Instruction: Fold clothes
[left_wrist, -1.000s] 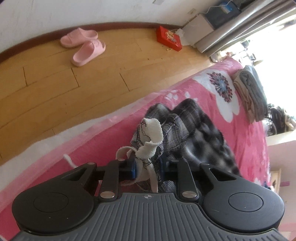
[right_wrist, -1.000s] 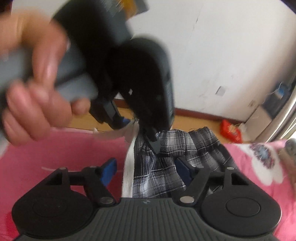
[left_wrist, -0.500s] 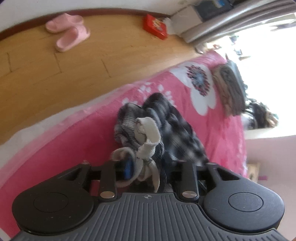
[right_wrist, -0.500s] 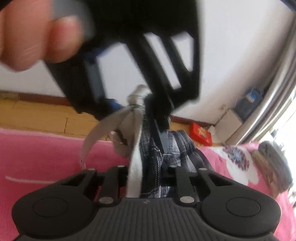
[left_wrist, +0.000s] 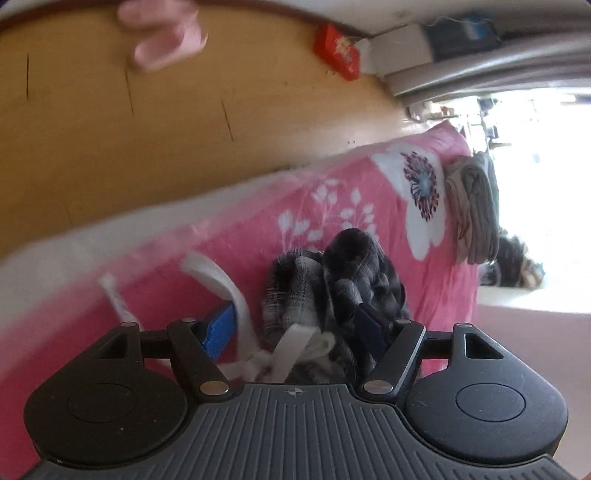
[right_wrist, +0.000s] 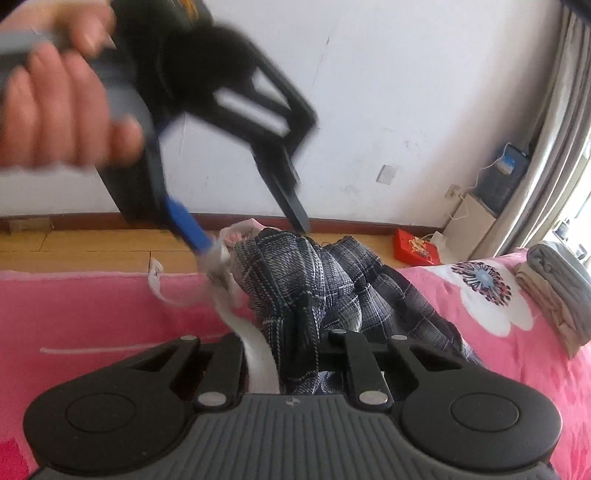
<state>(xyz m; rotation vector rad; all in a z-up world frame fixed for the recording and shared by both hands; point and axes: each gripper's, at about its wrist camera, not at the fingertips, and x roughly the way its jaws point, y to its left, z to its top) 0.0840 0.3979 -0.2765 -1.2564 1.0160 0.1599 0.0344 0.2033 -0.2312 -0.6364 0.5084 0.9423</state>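
We see the right tongs (right_wrist: 295, 354) pinching the plaid shorts (right_wrist: 306, 280) low in frame; left tongs (left_wrist: 295, 325) spread.

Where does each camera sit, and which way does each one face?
Left wrist: on the open left gripper, facing down at plaid shorts on the pink bedspread; no body part shows.
Right wrist: on the right gripper, shut on the shorts, facing the wall; a hand holds the left gripper.
Shared: shorts, drawstring, folded clothes, red box.
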